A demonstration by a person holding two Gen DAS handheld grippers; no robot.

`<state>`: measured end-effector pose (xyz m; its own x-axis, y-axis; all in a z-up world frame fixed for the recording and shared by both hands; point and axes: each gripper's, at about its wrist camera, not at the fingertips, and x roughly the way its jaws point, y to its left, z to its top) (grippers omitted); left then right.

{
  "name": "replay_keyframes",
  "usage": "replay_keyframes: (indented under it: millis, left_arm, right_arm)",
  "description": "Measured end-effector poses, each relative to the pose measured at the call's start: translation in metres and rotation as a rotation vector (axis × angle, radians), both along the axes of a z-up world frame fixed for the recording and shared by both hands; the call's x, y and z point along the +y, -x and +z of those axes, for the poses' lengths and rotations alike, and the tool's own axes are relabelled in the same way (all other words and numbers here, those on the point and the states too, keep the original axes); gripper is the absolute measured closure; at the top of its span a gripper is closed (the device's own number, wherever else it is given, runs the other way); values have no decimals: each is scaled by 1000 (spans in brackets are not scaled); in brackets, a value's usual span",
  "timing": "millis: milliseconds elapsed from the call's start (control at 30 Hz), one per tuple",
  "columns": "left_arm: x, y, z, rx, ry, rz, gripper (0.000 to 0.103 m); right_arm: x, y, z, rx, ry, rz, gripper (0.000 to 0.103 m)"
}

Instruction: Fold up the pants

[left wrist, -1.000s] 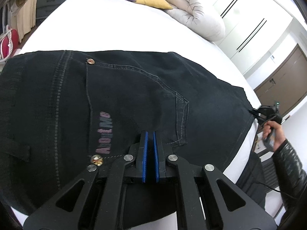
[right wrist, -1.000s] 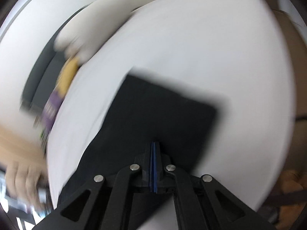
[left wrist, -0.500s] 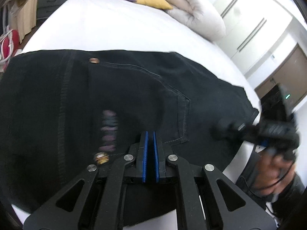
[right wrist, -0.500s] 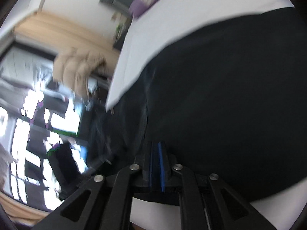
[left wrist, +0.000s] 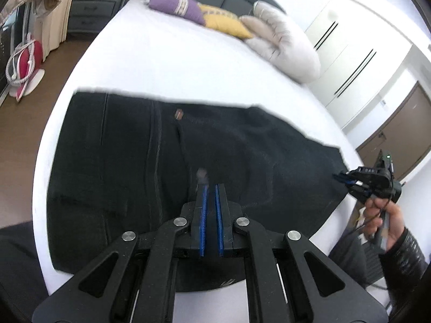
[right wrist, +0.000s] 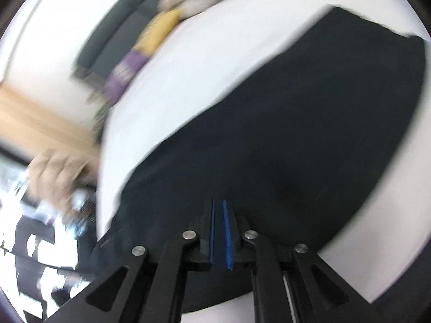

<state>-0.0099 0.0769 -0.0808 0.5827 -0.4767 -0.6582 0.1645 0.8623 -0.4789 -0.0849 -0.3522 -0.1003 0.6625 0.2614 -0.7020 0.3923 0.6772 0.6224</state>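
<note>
My left gripper (left wrist: 211, 188) hovers narrowly parted over the folded black denim pants (left wrist: 134, 167) filling the frame's centre. My right gripper (right wrist: 218, 204), slightly parted too, seems empty through blur, low over the pants on the white bed (left wrist: 167, 53).

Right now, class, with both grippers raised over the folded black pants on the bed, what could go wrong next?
1. The pants overhang the bed's near edge; a tug might slide them off.
2. The left gripper's narrow gap may pinch only the top layer, undoing the fold.
3. The right-wrist view is blurred, so the right gripper might misplace its grasp.
</note>
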Motion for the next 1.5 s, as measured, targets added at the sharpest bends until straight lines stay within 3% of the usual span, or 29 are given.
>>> replay_keyframes:
  millis: [167,300,333,433,533,700,800,900,967,1033,1133,1233,1267,1367,1500]
  left_arm:
    - [-5,-31,11,-17,-45,11,98]
    - [-3,-52,-10,73,-92,47,98]
    - [3,-56,-18,98,-61,47,98]
    - [14,-50,-26,79,-10,42,98]
    - [22,-47,-32,77,21,43,98]
    - [28,-44,-39,80,48,47,98]
    - [27,-41,-44,79,58,48,98]
    - [20,-39,-40,81,34,53,98]
    - [10,-43,-30,91,-14,71,98]
    - [-4,-41,-17,83,-45,74,98]
    - [-32,-43,-12,90,-79,7,98]
    - [-50,-44,-27,126,-138,-15,98]
    - [-49,-44,-29,122,-130,-11,98]
    - [-43,-44,-33,122,-83,-7,98]
    - [-42,-43,-40,112,-86,-13,98]
  right_arm:
    - [114,-81,9,-46,-114,352,88]
    - [152,-136,-5,-5,-168,453,88]
    - [152,-151,-16,21,-193,451,88]
    - [146,-169,-61,118,-243,390,90]
    - [130,-175,-82,95,-308,366,103]
    - [79,-168,-76,-1,-295,320,103]
    - [40,-169,-71,-4,-252,129,103]
    - [-2,-136,-52,8,-195,-24,97]
    - [-3,-119,-36,-26,-178,12,95]
    - [17,-95,-26,-65,-259,111,95]
    - [46,-69,-30,-47,-250,227,92]
    - [55,-58,-48,26,-208,235,93]
    - [46,-55,-56,33,-216,200,103]
    - [-9,-38,-75,-27,-323,44,103]
    - [-86,-23,-73,-94,-266,-143,103]
